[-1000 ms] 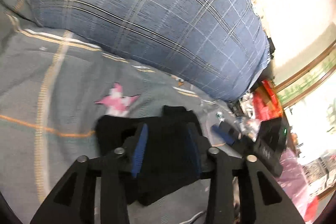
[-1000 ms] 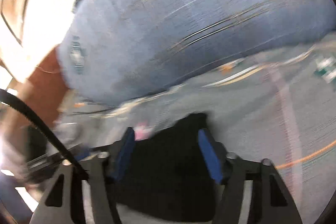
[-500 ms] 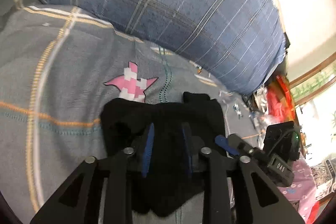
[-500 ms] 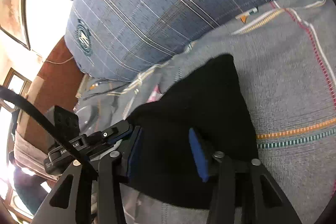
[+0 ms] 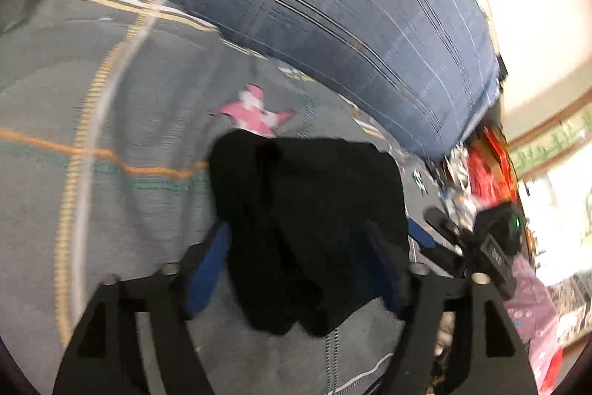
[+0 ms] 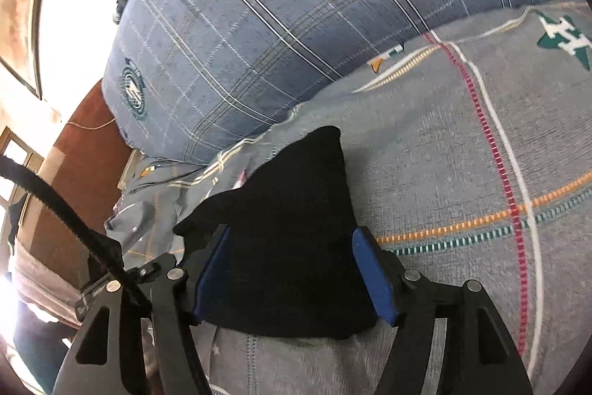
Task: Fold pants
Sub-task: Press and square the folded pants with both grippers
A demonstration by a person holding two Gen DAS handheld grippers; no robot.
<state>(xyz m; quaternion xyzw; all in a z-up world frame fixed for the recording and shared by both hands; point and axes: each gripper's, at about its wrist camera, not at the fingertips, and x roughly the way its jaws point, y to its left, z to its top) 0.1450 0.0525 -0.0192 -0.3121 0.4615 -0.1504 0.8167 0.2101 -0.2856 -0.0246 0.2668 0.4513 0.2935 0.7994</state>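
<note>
Lying bunched, one black pants point(image 5: 310, 232), two tongs spread wide, left tongs point(image 5: 299, 269), right tongs point(image 6: 292, 276)

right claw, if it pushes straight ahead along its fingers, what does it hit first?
The black pants, most likely: the right claw is open, with the bundle already lying between its fingers. Beyond lie the grey bedsheet and then the blue plaid pillow. Height above the fabric is unclear.

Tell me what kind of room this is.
Probably a bedroom: the pants lie on a grey patterned bedsheet against a big blue plaid pillow, with household clutter at the bedside.
</note>
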